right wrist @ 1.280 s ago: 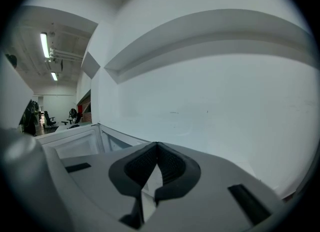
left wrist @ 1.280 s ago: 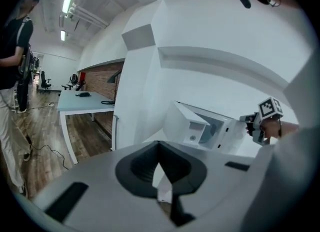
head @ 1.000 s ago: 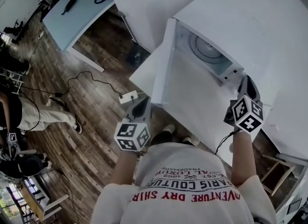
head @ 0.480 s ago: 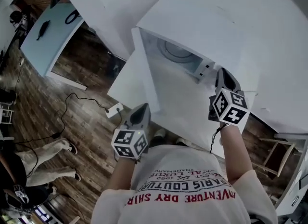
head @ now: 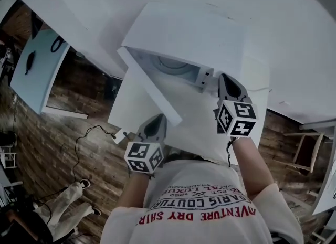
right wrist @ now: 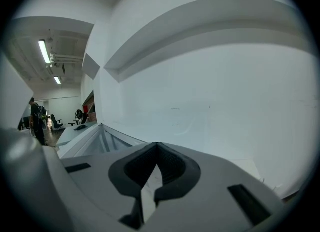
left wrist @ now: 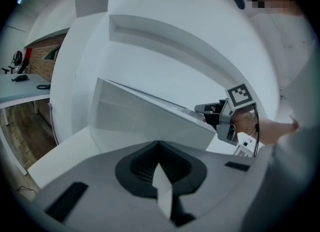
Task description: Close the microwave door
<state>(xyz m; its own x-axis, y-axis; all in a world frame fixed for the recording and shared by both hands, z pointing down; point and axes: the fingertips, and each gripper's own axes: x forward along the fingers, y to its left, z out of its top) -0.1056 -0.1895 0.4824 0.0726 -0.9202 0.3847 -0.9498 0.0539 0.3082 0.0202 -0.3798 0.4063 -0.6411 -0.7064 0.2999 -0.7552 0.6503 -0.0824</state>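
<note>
The microwave (head: pixel 184 33) is sitting on a white counter (head: pixel 296 54) with its door (head: pixel 149 88) hanging partly open. The left gripper (head: pixel 157 119) is hovering just beside the door's outer face, jaws pressed together and holding nothing. The right gripper (head: pixel 224 78) is pointing at the microwave's right front corner, jaws likewise together and empty.

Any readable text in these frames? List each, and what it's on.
"AVENTURE DRY SHIRT": red, upside down, on the person's shirt.
"PARIS COUTURE": same shirt.
"EST. 1962": same shirt, small.
"TRADEMARK": same shirt, tiny, barely legible.
On the left gripper and right gripper: square marker patterns only, no words.
On the microwave: no legible print.
</note>
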